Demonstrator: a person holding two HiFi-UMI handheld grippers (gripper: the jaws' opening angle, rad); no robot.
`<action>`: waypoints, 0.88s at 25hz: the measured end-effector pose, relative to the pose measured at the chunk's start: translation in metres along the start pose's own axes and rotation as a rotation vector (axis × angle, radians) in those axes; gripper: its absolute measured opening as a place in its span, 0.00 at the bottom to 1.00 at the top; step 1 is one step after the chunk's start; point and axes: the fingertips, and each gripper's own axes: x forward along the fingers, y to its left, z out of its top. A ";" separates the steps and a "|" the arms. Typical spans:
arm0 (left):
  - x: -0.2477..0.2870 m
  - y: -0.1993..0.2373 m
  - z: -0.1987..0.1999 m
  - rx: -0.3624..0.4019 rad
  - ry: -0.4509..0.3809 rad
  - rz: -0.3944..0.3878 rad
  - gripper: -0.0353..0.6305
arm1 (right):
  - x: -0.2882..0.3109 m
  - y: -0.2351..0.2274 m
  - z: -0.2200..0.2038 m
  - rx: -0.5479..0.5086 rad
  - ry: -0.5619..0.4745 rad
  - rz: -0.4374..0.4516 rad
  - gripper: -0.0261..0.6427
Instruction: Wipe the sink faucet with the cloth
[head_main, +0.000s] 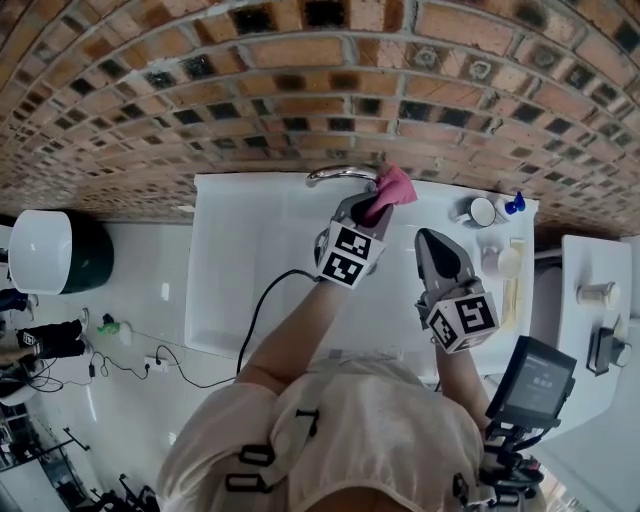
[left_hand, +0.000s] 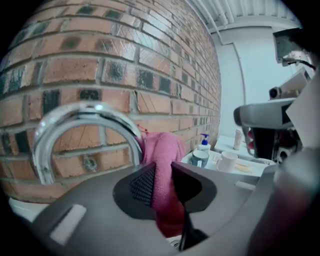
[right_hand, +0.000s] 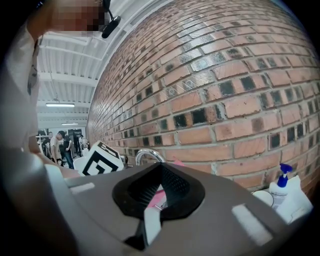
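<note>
A person at a white sink (head_main: 235, 290) works with two hand-held grippers below a brick wall (head_main: 300, 90). The left gripper (left_hand: 162, 172) has its jaws clamped on a pink cloth (left_hand: 162, 145), held a little apart by the fabric pinched between the pads. The bunched end of the cloth rises above the jaw tips and sits against the right side of the curved chrome faucet (left_hand: 85, 117). The right gripper (right_hand: 161, 172) has its jaws together at the tips, with nothing in them.

Only the head view shows both grippers together. There the left gripper (head_main: 368, 208) is at the faucet (head_main: 338, 175) and the right gripper (head_main: 432, 240) is off to the side, apart from the cloth (head_main: 395, 187). The left gripper view alone shows the grip on the cloth close up, along with a mug (left_hand: 227, 161) and a soap pump bottle (left_hand: 204, 142) on the counter beyond. The right gripper view takes in the left gripper's marker cube (right_hand: 102, 160) and, far down the room, people (right_hand: 62, 145) standing.
</note>
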 end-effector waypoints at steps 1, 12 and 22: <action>-0.008 -0.003 0.011 0.001 -0.030 -0.002 0.18 | -0.001 0.001 0.001 -0.001 -0.001 0.000 0.03; -0.123 0.057 0.079 -0.044 -0.287 0.198 0.18 | 0.012 0.061 0.006 -0.028 -0.001 0.103 0.03; -0.139 0.145 -0.007 -0.225 -0.166 0.343 0.18 | 0.027 0.094 -0.001 -0.066 0.026 0.169 0.03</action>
